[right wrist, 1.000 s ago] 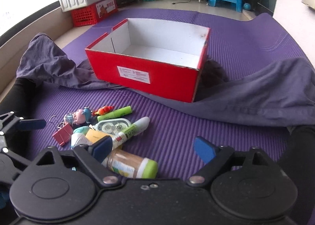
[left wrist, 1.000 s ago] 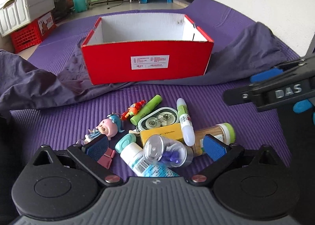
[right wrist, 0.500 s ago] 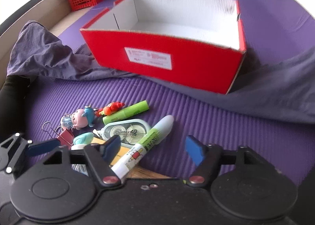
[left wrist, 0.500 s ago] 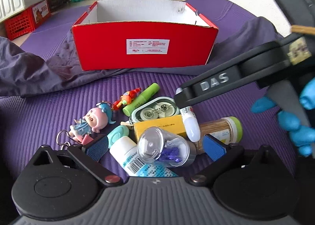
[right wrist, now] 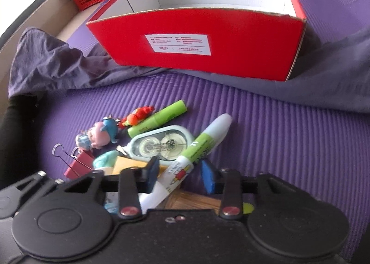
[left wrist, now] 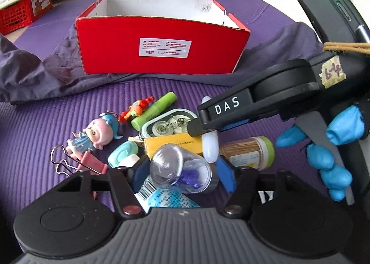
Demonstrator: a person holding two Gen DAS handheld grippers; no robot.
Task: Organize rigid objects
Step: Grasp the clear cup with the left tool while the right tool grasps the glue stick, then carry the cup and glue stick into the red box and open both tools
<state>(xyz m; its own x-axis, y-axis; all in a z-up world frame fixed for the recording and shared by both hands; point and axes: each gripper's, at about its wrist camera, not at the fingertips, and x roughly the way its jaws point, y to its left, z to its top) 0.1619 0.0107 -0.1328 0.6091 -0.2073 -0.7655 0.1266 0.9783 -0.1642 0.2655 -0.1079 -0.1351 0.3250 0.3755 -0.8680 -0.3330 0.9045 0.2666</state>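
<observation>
**Spotter:** What have your left tongs (left wrist: 182, 169) got?

**Operator:** I've got them low over the pile on the purple mat (left wrist: 46, 125), and their jaws are closing around the clear plastic jar (left wrist: 180, 169) with purple bits inside. The jar lies on its side between the blue pads (left wrist: 225, 177); I can't tell whether the pads are pressing on it. It rests on a white bottle with a blue label (left wrist: 161, 197).

**Spotter:** And the right?

**Operator:** My right tongs (right wrist: 179, 174) are closing too, with the green-and-white marker (right wrist: 198, 148) slanting between the pads. There's a visible gap on the right side, so I don't read it as pinched. In the left view that tool reaches in from the right, held by a hand in a blue glove (left wrist: 328, 148).

**Spotter:** Where's the rest?

**Operator:** Clustered together on the mat: correction tape (right wrist: 161, 144), green highlighter (right wrist: 159, 118), yellow box (left wrist: 173, 145), toothpick jar (left wrist: 249, 150), pink figurine (left wrist: 97, 133), orange toy (left wrist: 136, 109), pink binder clip (left wrist: 90, 164). The red box (left wrist: 161, 49) stands open beyond them, on a grey-purple cloth (right wrist: 46, 67).
</observation>
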